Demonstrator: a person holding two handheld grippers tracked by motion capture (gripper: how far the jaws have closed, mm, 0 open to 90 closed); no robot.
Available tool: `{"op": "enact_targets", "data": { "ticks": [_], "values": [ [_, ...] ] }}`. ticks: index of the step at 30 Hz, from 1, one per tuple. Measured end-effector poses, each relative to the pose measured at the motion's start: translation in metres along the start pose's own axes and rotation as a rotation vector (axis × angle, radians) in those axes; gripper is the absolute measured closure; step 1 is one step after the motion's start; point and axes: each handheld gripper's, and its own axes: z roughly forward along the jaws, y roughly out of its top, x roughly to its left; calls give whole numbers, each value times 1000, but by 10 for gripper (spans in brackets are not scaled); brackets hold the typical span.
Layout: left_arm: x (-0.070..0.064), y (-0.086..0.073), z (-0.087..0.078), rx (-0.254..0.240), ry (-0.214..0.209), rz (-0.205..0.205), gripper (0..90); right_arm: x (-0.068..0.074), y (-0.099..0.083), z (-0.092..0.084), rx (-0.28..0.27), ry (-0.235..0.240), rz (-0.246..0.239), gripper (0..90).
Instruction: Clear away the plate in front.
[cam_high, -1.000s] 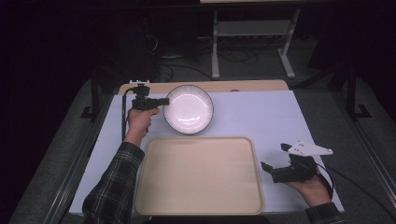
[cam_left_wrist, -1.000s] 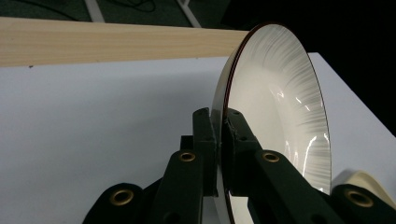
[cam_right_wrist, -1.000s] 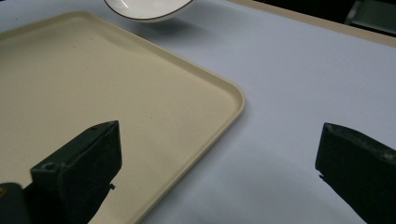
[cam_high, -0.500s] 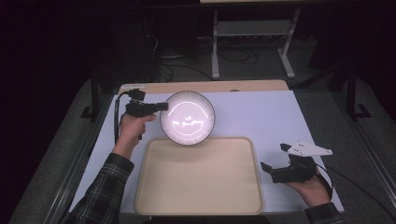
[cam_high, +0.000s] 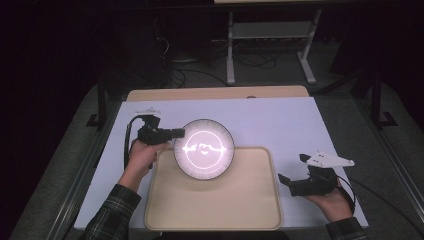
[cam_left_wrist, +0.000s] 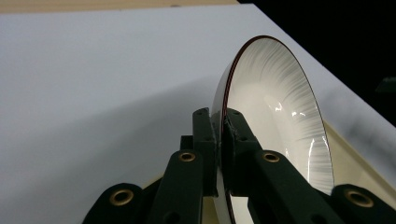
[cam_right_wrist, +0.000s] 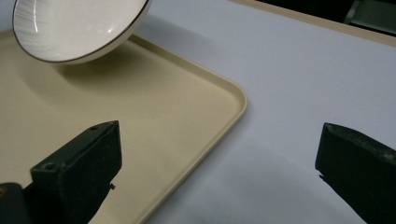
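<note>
Left gripper (cam_high: 176, 133) sits at about 9 o'clock of the white bowl (cam_high: 204, 149), fingers (cam_left_wrist: 205, 135) closed on the bowl's rim, one finger either side of the wall. In the left gripper view the bowl is tilted steeply, standing nearly on edge, with its ribbed white inside facing right and a thin dark line along the lip. From the high view the bowl hangs over the 11 o'clock corner of the beige tray (cam_high: 215, 207), part of it past the tray's far edge above the white table (cam_high: 280, 117). The right gripper view shows the bowl clear of the tray floor, with a shadow under it.

Right gripper (cam_high: 292, 173) is held at the tray's 3 o'clock side, just beside the tray rim, over the table. Its fingers (cam_right_wrist: 79, 168) are spread wide, with nothing between them. One finger lies above the tray and the other above the bare table; the tray's rounded corner lies between them. A grey three-cornered plate (cam_high: 327, 160) sits on top of this gripper.

The left hand (cam_high: 142, 155) comes in from 7 o'clock in a plaid sleeve (cam_high: 112, 215). The right hand (cam_high: 330, 202) comes in from 5 o'clock. A wooden strip (cam_high: 215, 93) runs along the table's far edge at 12 o'clock.
</note>
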Motion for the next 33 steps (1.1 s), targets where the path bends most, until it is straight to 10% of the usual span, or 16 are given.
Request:
{"op": "enact_targets", "data": {
  "ticks": [15,33],
  "values": [
    [-18,-33,0,56,-61,-2,845,2,1,0,-6,-4,0,0],
    [-14,-48,11,122,-31,42,860,2,-2,3,18,-2,-17,0]
  ]
}}
